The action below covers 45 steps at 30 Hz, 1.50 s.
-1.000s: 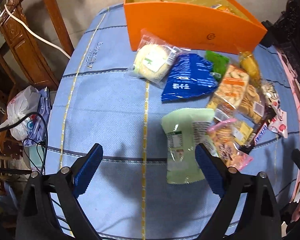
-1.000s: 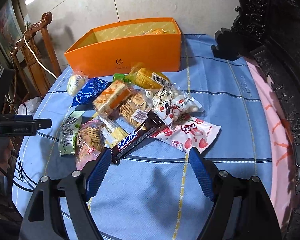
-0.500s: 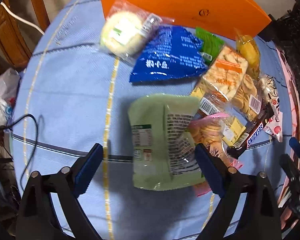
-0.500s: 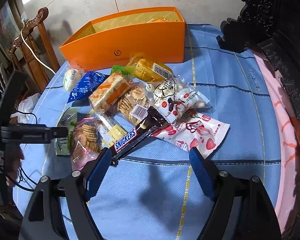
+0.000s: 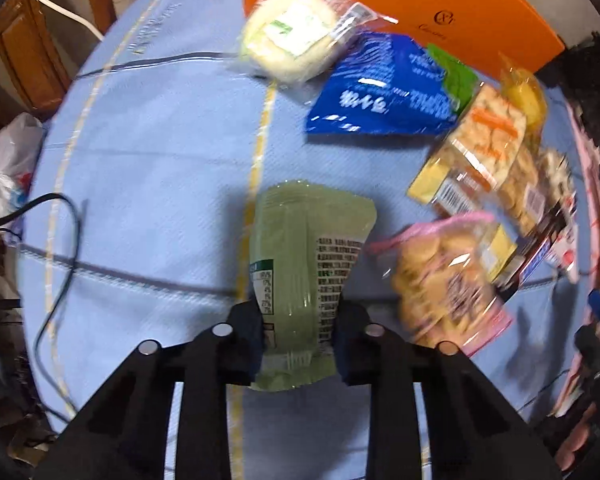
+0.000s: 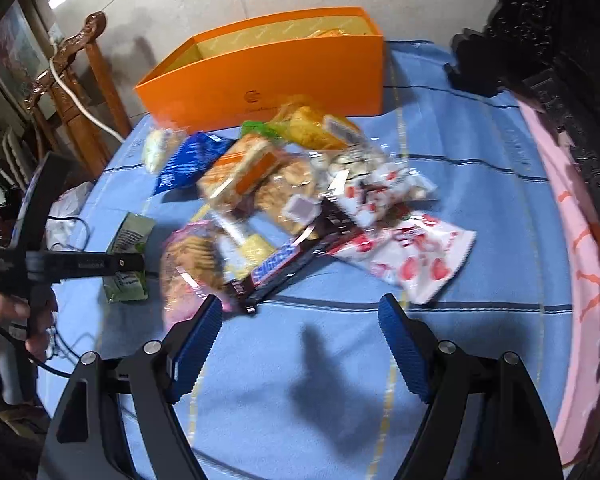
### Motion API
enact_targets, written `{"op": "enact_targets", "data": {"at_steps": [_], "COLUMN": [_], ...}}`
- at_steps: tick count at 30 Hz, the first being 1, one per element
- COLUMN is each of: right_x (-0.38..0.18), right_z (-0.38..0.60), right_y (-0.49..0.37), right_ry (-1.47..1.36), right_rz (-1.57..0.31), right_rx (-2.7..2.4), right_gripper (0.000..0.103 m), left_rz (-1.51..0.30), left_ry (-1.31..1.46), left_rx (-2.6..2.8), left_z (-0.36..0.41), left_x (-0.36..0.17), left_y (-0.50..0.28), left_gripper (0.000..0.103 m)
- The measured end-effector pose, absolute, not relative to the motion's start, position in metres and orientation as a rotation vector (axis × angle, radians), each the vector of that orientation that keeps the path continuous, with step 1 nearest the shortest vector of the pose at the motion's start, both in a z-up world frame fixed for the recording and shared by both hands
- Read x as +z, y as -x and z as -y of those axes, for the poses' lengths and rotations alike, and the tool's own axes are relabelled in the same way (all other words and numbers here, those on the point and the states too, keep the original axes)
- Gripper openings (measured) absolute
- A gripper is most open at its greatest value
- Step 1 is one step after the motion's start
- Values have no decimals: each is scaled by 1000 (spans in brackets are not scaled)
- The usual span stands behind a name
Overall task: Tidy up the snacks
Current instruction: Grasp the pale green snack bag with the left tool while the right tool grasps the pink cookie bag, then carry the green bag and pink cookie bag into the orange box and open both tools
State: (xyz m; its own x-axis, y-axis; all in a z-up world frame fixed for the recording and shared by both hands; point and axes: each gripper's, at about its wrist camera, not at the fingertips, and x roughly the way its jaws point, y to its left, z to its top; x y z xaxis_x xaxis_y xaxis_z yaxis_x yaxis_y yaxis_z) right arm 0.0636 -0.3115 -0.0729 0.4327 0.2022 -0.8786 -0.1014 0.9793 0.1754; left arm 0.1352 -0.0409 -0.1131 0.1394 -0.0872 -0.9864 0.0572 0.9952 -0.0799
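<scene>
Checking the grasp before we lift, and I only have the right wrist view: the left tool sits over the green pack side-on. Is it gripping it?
Observer: Yes. In the left wrist view the left tool has just been closing, and its pads press both sides of the green pack.
Operator: Which part of it?
Observer: The near end. The rest sticks out ahead of the tool, toward the blue bag.
Operator: Anything else caught?
Observer: No. Only the pack is between the pads. The pink bag lies beside it, outside the tool.
</scene>
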Motion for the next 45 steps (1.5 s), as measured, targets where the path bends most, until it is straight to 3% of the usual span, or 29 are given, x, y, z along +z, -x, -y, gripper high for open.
{"op": "enact_targets", "data": {"at_steps": [8,17,19,21,23,26,35,45], "right_x": [-67,-112,-122,-133,-133,-118,-36,22], "right_z": [221,170,166,165,167,181,239,294], "right_y": [-72,-101,-103,-104,-104,-104,-89,-164], "right_ry": [65,218,242,268,266,134,21,-10], "right_rz": [-1095,-1213,-1236,-1266,-1274,-1297,-1074,-908], "right_rx": [422,408,385,343,352,409,340,225], "right_gripper": [81,78,72,54,45,41,41,41], "left_rz": [-1406,-1389,-1389,-1389,-1389,-1377,-1262,-1148], "left_ry": [75,135,137,136,129,135,121,79], "left_rx": [-79,-39,-37,-41,-42,-56,-138,-227], "left_z": [8,-33,-37,-37,-36,-30,-6,42], "left_x": [-100,-96,-96,-97,-98,-94,-36,35], "left_y": [-107,-100,-99,-101,-101,-103,-123,-193], "left_gripper": [24,25,25,25,25,25,25,25]}}
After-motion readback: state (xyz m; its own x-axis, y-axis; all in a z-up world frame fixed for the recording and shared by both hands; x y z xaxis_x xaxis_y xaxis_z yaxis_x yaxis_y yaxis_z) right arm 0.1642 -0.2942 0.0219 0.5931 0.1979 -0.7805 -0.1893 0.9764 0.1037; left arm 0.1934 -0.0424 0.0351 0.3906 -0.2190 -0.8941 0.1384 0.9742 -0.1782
